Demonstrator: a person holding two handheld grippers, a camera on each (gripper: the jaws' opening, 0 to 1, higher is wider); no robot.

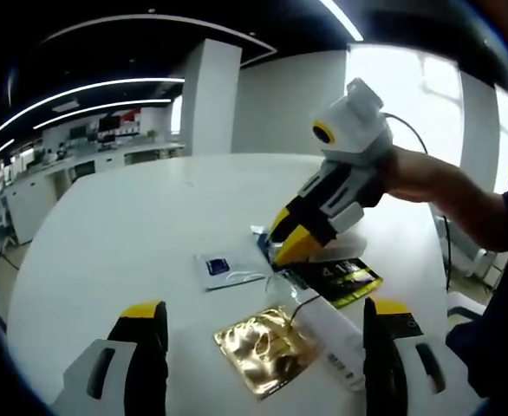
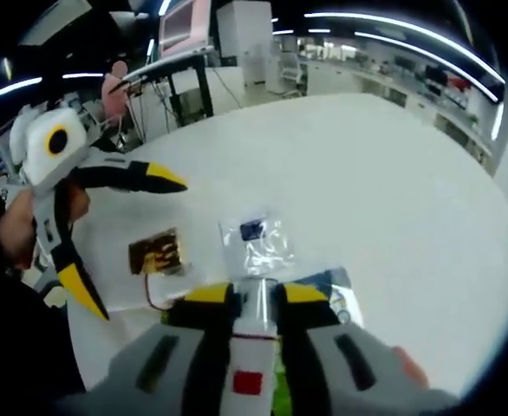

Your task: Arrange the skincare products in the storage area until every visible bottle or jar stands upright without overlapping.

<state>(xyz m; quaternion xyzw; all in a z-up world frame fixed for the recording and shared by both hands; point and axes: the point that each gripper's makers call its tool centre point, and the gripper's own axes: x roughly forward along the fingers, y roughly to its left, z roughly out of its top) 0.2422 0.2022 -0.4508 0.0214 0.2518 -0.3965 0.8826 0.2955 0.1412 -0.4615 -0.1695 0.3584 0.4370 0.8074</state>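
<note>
Packets and a tube lie together on the big round white desk (image 1: 133,251). The shiny gold foil packet (image 1: 263,347) is the landmark. In the left gripper view, the long white plastic tube (image 1: 336,338) lies flat on its side, touching the gold foil packet's right edge. Just past the gold foil packet is the black and yellow-green packet (image 1: 341,282), and to its far left the clear flat packet with a dark blue square (image 1: 224,267). The left tool (image 1: 267,334) is wide open with nothing in it, one jaw on each side of the gold foil packet. The right tool (image 1: 290,244), held by a person's hand (image 1: 414,173), points down just beyond the gold foil packet. In the right gripper view, the right tool (image 2: 254,299) has its yellow-tipped jaws nearly closed on a white sheet-like thing with a red mark (image 2: 250,355).
</note>
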